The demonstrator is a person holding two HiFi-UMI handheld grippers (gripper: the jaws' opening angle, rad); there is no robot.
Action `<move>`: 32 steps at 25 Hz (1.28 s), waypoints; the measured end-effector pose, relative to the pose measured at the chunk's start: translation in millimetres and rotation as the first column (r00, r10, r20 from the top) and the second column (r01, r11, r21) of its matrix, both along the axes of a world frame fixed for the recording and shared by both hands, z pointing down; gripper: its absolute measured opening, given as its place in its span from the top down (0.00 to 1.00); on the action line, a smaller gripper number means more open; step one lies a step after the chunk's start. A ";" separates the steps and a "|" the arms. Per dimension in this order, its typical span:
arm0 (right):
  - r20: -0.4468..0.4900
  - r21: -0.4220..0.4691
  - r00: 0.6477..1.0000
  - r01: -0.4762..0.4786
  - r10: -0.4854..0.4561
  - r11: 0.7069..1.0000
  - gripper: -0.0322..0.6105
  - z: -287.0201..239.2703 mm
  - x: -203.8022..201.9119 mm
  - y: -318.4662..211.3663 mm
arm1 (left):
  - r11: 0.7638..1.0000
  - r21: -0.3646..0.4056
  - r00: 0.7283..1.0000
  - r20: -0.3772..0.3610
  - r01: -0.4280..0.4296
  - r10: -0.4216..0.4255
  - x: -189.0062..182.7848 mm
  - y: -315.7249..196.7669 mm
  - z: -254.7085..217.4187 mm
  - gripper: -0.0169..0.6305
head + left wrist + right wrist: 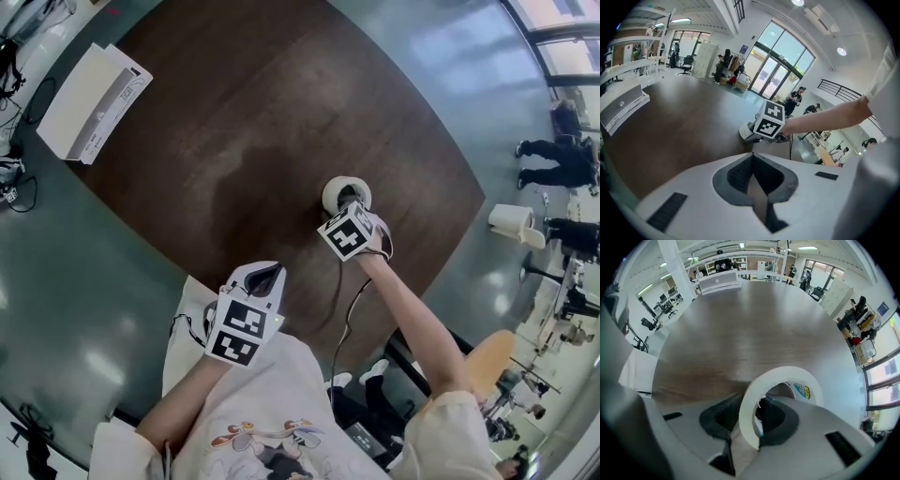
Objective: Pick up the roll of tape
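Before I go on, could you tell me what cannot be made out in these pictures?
- The roll of tape, head view: the right gripper covers its near side.
- The same roll, left gripper view: the marker cube hides most of it.
- The label inside the roll, right gripper view: partly behind the roll's wall, print too small to read.
- The white box, head view: its print is too small to read.

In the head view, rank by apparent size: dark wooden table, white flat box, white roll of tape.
1. dark wooden table
2. white flat box
3. white roll of tape
None look alike.
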State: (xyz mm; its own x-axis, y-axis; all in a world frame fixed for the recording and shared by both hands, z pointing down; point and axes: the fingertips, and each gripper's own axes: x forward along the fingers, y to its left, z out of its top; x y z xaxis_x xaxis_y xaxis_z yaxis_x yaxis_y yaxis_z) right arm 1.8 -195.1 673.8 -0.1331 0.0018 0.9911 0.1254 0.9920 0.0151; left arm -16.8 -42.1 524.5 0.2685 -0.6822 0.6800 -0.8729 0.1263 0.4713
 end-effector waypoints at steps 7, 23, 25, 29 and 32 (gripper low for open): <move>0.115 -0.024 0.989 -0.085 0.087 0.996 0.79 -13.1 0.3 16.3 | 1.000 0.019 1.000 0.010 -0.004 0.004 2.6 10.4 -6.3 0.97; 0.494 -0.176 0.823 -0.222 0.281 0.959 0.80 -80.5 -5.2 51.9 | 0.998 0.050 0.996 0.086 -0.040 0.036 5.6 31.8 -33.6 0.97; 0.528 -0.200 0.791 -0.238 0.310 0.950 0.80 -95.2 -2.0 56.7 | 0.997 0.072 0.994 0.106 -0.034 0.027 3.1 32.3 -42.3 0.96; 0.603 -0.249 0.705 -0.279 0.373 0.928 0.80 -131.3 7.1 64.4 | 0.992 0.121 0.988 0.152 -0.049 0.030 -4.0 29.7 -61.6 0.97; 0.650 -0.272 0.642 -0.303 0.407 0.913 0.80 -160.7 19.1 70.8 | 0.987 0.150 0.985 0.165 -0.066 0.040 -4.5 28.3 -75.6 0.97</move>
